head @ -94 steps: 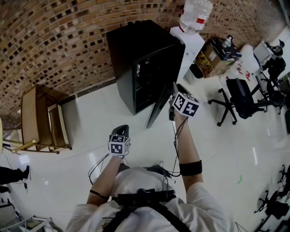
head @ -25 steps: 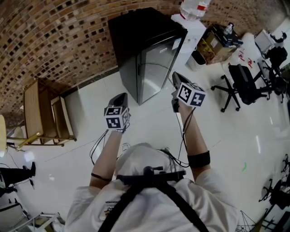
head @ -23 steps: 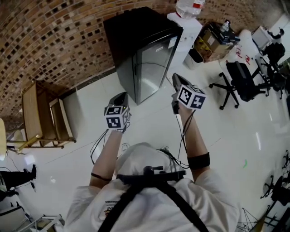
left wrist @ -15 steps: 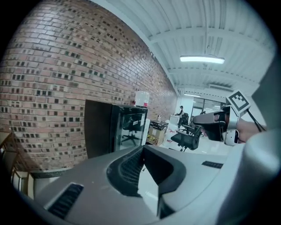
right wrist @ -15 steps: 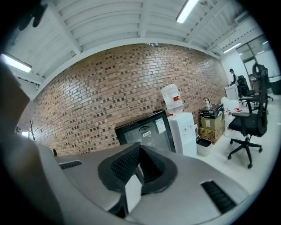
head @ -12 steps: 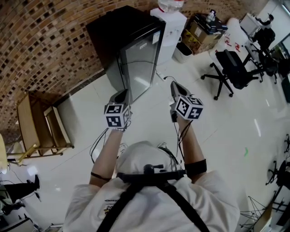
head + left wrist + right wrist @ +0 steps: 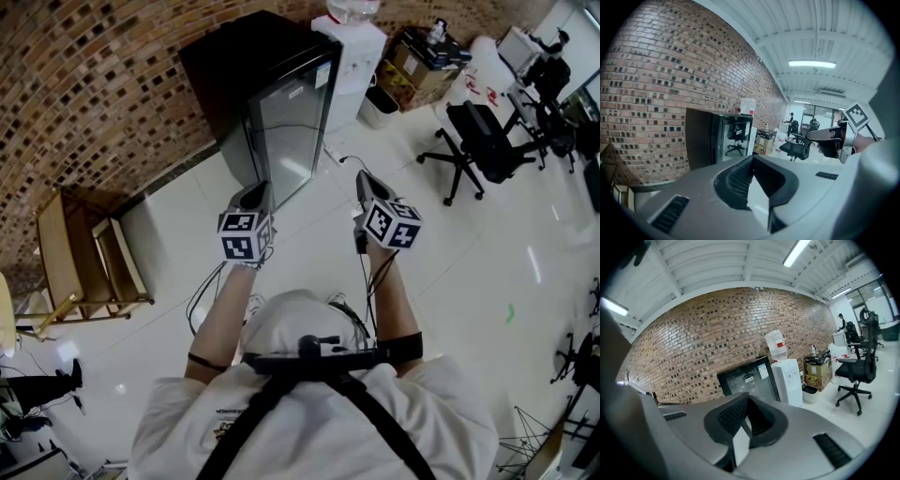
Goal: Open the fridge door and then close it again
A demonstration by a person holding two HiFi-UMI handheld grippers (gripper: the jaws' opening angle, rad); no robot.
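The clear water bottle (image 7: 353,9) on the white dispenser (image 7: 361,52) is cut off by the head view's top edge. The inside of the black glass-doored fridge (image 7: 281,112) is masked by reflections; the white labels (image 7: 762,371) on its door cannot be read.

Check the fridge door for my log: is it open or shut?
Shut. The fridge door sits flush against its black cabinet, and no interior shows.

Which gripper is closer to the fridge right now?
Left. The left gripper sits just before the fridge door's near corner; the right gripper is off to its right, farther out.
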